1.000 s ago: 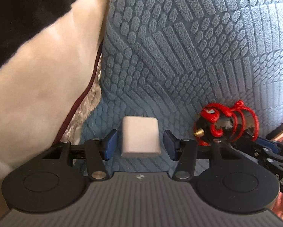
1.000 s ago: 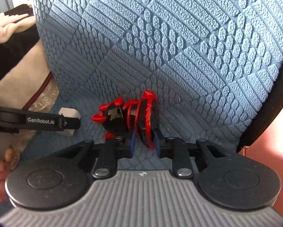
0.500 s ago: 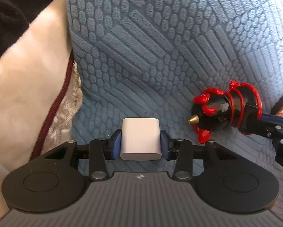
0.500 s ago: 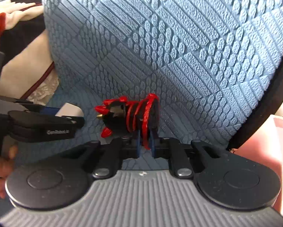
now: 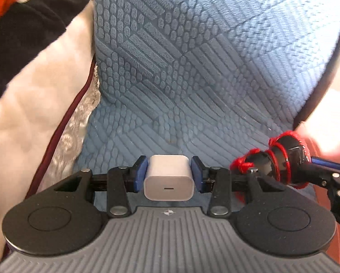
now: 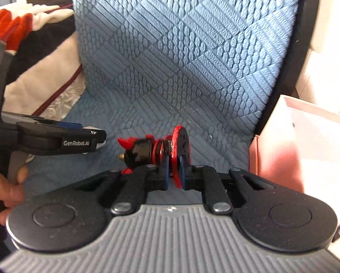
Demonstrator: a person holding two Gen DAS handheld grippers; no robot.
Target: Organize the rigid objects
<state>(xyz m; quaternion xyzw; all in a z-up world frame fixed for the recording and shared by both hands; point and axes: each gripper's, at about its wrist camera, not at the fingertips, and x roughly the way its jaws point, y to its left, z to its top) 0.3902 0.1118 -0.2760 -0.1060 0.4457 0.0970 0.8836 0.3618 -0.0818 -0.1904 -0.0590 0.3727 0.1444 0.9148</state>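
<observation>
My left gripper is shut on a white USB charger block, its port facing the camera, held above the blue textured cushion. To its right hangs a black mini tripod mount wrapped in red cord, carried by the other gripper. In the right wrist view my right gripper is shut on the red disc end of that tripod mount, whose brass screw tip points left. The left gripper shows at the left edge, a hand holding it.
A beige cushion with dark red piping and black and red cloth lie left of the blue cushion. A pink-walled white box stands at the right. The blue cushion's dark edge runs down the right side.
Both grippers closed on their objects and lifted them off the blue cushion, pulling back. The charger was loose between open jaws a second ago; now the pads press it.
</observation>
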